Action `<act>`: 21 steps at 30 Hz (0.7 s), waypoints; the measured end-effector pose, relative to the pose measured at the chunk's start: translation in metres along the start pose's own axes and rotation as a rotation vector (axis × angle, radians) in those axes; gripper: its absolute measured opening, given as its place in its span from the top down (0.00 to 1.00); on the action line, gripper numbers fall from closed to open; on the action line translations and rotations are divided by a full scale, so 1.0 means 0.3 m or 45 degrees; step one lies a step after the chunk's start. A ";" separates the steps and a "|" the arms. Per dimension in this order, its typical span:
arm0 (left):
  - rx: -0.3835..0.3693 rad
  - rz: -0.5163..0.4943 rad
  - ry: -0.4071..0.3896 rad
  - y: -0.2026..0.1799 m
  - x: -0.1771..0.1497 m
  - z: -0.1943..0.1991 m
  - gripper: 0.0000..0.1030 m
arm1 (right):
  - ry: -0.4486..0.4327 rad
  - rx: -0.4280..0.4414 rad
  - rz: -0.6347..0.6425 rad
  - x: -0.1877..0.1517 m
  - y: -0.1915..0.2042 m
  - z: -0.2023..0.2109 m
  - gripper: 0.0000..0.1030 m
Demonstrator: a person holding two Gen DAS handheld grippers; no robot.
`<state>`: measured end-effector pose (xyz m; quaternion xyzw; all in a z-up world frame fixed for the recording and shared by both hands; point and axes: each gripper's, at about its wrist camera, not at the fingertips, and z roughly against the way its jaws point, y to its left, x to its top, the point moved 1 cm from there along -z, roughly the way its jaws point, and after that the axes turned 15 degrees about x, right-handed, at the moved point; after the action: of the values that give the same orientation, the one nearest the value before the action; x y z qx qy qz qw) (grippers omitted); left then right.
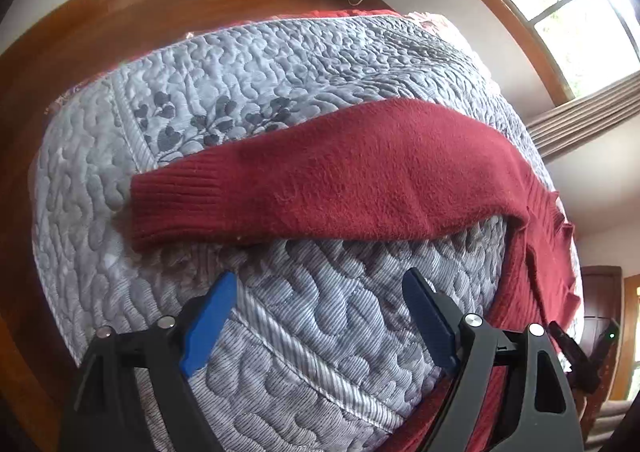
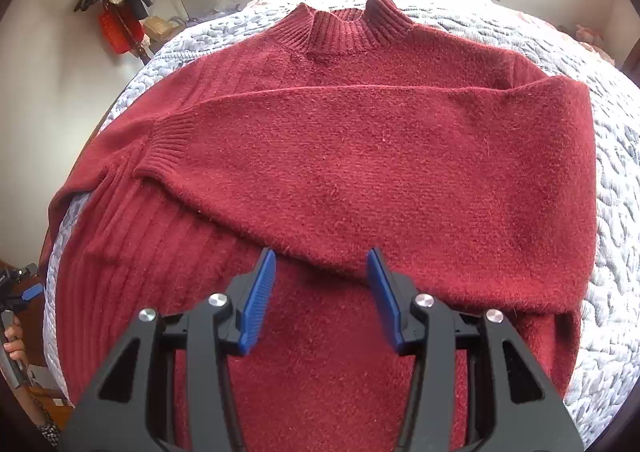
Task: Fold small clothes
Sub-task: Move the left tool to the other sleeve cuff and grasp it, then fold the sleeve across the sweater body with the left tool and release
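red knit sweater (image 2: 360,156), flat on the quilted grey bed (image 1: 320,332). my left tool (image 1: 320,316): blue pads wide apart, empty, over bare quilt beside the outstretched sleeve (image 1: 320,180). my right tool (image 2: 322,292): pads apart, empty, over the sweater's body, folded sleeve ahead.

- The red sweater (image 1: 360,176) shows only one sleeve whole in the left wrist view; its body runs off the right edge behind the left hand-held gripper (image 1: 320,284).
- In the right wrist view the sweater's hem is hidden behind the right hand-held gripper (image 2: 322,264).
- The folded sleeve (image 2: 380,168) covers much of the chest.
- Small items on the wooden headboard (image 1: 120,12) are too blurred to identify.
- A hand (image 2: 14,338) is cut off at the left edge.
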<state>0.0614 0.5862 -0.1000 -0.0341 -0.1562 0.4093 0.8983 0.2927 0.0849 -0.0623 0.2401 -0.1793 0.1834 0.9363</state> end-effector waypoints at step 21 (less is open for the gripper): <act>0.024 0.141 -0.113 -0.043 0.134 -0.051 0.93 | -0.049 -0.012 0.034 -0.026 -0.027 -0.006 0.51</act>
<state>0.1003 0.6088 -0.1020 -0.0160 -0.1897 0.4609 0.8668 0.2897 0.0773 -0.0702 0.2367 -0.2013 0.1902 0.9313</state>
